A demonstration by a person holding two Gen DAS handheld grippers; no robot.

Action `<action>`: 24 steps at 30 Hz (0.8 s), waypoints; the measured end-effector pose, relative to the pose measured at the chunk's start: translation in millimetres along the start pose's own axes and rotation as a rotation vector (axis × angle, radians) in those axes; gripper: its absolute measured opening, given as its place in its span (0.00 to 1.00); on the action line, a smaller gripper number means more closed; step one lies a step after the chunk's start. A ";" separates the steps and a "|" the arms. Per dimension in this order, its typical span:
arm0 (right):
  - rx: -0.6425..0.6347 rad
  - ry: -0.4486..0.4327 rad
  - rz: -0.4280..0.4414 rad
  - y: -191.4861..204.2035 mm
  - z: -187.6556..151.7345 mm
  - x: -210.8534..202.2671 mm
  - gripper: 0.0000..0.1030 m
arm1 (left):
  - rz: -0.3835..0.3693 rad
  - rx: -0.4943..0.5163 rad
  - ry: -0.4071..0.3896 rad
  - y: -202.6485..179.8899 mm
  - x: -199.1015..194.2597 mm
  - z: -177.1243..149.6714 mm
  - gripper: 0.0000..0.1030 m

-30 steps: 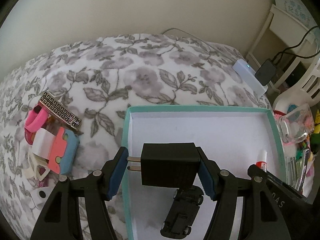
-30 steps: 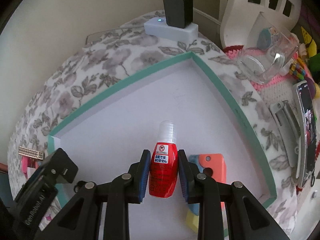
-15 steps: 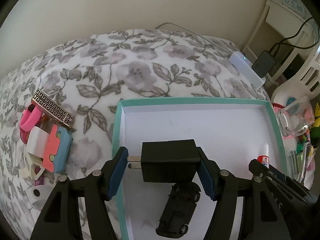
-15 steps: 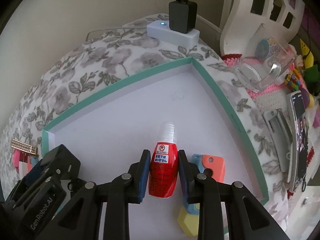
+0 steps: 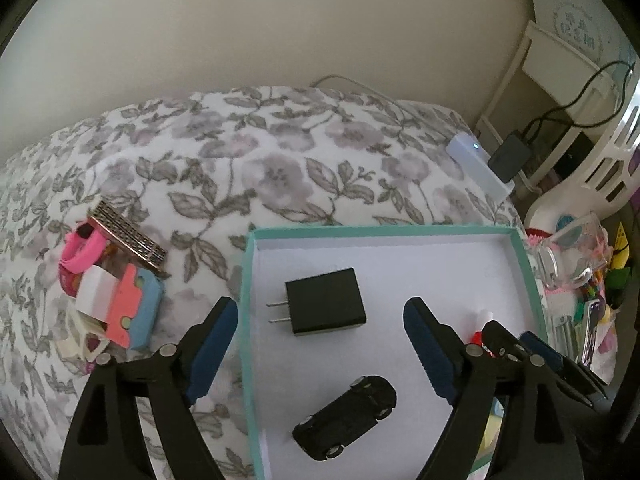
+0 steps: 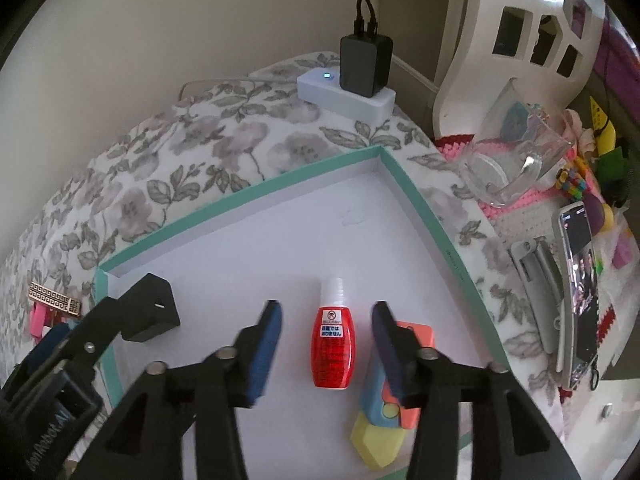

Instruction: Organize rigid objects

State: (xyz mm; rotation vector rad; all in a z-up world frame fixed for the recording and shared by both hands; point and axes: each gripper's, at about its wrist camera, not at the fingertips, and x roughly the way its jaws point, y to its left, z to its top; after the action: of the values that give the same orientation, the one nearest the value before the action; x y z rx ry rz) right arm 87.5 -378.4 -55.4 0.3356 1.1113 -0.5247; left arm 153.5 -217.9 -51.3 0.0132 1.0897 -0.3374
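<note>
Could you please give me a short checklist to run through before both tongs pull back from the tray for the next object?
1. Left tongs clear of the black charger: ok, jaws have just been opening, gaps on both sides.
2. Right tongs clear of the red bottle: ok, jaws have just been opening, pads off it.
3. Charger lying inside the teal tray: ok.
4. Bottle lying flat on the tray floor: ok.
5. Toy car clear of the left tongs' way back: cannot tell, it lies just below them.
6. Objects left outside, the pile on the blanket: not ok, still to sort.
</note>
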 end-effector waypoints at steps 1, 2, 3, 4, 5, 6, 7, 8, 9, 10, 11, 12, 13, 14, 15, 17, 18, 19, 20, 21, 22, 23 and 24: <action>-0.004 -0.004 -0.002 0.9 -0.2 -0.8 0.57 | 0.010 -0.006 -0.003 2.7 -1.9 0.6 0.85; -0.007 -0.006 -0.002 1.6 -0.9 -1.0 0.59 | 0.022 -0.010 -0.006 5.6 -3.5 0.9 0.85; -0.010 -0.005 -0.002 2.3 -1.5 -0.8 0.62 | 0.033 -0.015 -0.008 8.5 -4.7 1.3 0.86; -0.015 -0.004 0.000 3.6 -2.2 -0.4 0.64 | 0.046 -0.021 -0.011 12.3 -6.2 1.9 0.86; -0.022 -0.001 0.001 5.9 -3.2 0.3 0.65 | 0.063 -0.033 -0.013 18.3 -7.9 2.6 0.86; -0.026 0.001 0.002 7.4 -4.1 0.8 0.66 | 0.074 -0.043 -0.011 23.6 -8.9 2.9 0.87; -0.035 0.003 0.004 10.2 -5.2 1.7 0.70 | 0.084 -0.054 -0.008 28.8 -9.6 3.1 0.92; -0.039 0.004 0.009 11.7 -6.0 2.3 0.72 | 0.097 -0.069 -0.003 36.0 -10.5 3.3 0.95; -0.043 0.004 0.017 13.7 -6.9 2.9 0.75 | 0.110 -0.083 0.000 43.2 -11.4 3.5 0.97; -0.047 0.006 0.025 15.8 -7.9 3.5 0.77 | 0.119 -0.099 0.003 49.8 -12.4 3.8 0.97; -0.053 0.007 0.033 18.8 -9.0 4.1 0.78 | 0.129 -0.120 0.007 58.4 -13.8 4.3 0.97; -0.057 0.006 0.035 20.6 -9.9 4.1 0.81 | 0.137 -0.137 0.011 65.4 -15.5 4.6 0.97; -0.065 0.003 0.037 23.2 -10.6 4.1 0.86 | 0.142 -0.156 0.011 73.5 -18.1 4.8 0.97; -0.075 -0.003 0.037 26.3 -11.5 3.7 0.89 | 0.144 -0.173 0.009 81.2 -20.5 5.0 0.97; -0.086 -0.011 0.034 29.5 -12.1 3.0 0.95 | 0.150 -0.187 0.007 88.1 -23.1 5.1 0.97; -0.105 -0.026 0.026 35.3 -13.0 1.1 0.98 | 0.180 -0.206 -0.003 102.7 -30.5 4.3 0.97; -0.114 -0.033 0.023 38.1 -13.5 -0.1 1.00 | 0.200 -0.213 -0.004 109.7 -33.9 4.0 0.97; -0.121 -0.038 0.020 41.1 -14.1 -1.1 1.00 | 0.211 -0.217 -0.005 114.3 -35.7 4.1 0.97; -0.129 -0.044 0.018 45.0 -14.9 -1.9 1.00 | 0.227 -0.224 -0.007 122.3 -39.4 3.9 0.97; -0.136 -0.046 0.022 48.0 -15.7 -2.6 1.00 | 0.237 -0.234 -0.006 130.4 -43.0 3.3 0.97; -0.143 -0.045 0.028 52.0 -17.0 -2.7 1.00 | 0.241 -0.242 -0.005 136.9 -45.7 2.6 0.97; -0.153 -0.042 0.037 57.1 -18.4 -3.0 1.00 | 0.238 -0.259 0.000 147.3 -49.3 1.9 0.97; -0.160 -0.038 0.048 61.6 -19.8 -3.5 1.00 | 0.235 -0.269 0.003 153.3 -51.3 1.2 0.97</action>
State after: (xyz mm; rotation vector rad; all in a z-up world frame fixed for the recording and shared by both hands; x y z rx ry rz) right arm 105.6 -316.4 -60.6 0.2119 1.0977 -0.3956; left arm 175.4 -59.2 -29.7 -0.0969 1.1161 0.0213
